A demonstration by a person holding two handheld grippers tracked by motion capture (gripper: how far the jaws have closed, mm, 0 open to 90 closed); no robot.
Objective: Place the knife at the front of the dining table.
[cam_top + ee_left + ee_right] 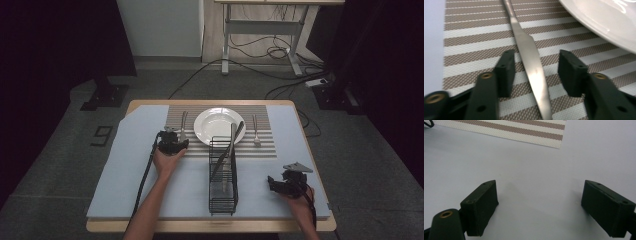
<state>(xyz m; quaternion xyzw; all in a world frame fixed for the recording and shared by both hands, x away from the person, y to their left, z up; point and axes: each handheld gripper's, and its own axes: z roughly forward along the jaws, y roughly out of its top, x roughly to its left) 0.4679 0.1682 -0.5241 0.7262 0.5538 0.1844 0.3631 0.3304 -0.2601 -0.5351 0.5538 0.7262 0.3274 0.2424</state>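
Where it lies flat, the knife [530, 58] gleams silver.

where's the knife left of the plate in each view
High view: the knife lies on the striped placemat, left of the white plate, at the left gripper.
Left gripper view: the knife runs up the middle, between the open jaws.
Right gripper view: not in it.
Shared landmark: the striped placemat, its corner at the top of the right gripper view.

Knife [531, 67] tip — cut off below
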